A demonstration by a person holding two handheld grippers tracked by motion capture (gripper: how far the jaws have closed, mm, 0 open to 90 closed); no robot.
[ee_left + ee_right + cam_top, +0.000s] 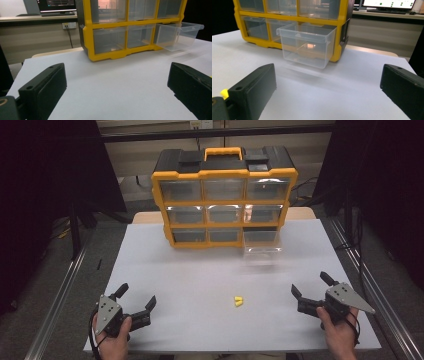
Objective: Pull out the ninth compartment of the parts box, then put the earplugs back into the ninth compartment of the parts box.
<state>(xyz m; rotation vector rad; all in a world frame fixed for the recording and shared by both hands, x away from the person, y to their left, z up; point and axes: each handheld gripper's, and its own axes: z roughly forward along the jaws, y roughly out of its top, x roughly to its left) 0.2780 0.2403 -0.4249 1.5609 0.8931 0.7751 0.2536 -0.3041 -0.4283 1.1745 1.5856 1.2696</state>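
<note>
Small yellow piece (238,301) lying mid-bench (200,280), between both tools, near the pulled-out clear drawer (261,254).
Left tool (136,303) and right tool (309,286) both spread wide, empty; likely light, rigid, best pinched across its narrow sides.

A lab: monitors (388,3) on a bench, black curtains (47,180), wall sockets (69,25).

High view: you look forward and down over the whole bench (210,270).
Gripper views: low, near the bench, facing the drawer cabinet (130,27).
Shared: its pulled-out drawer (307,45).
</note>
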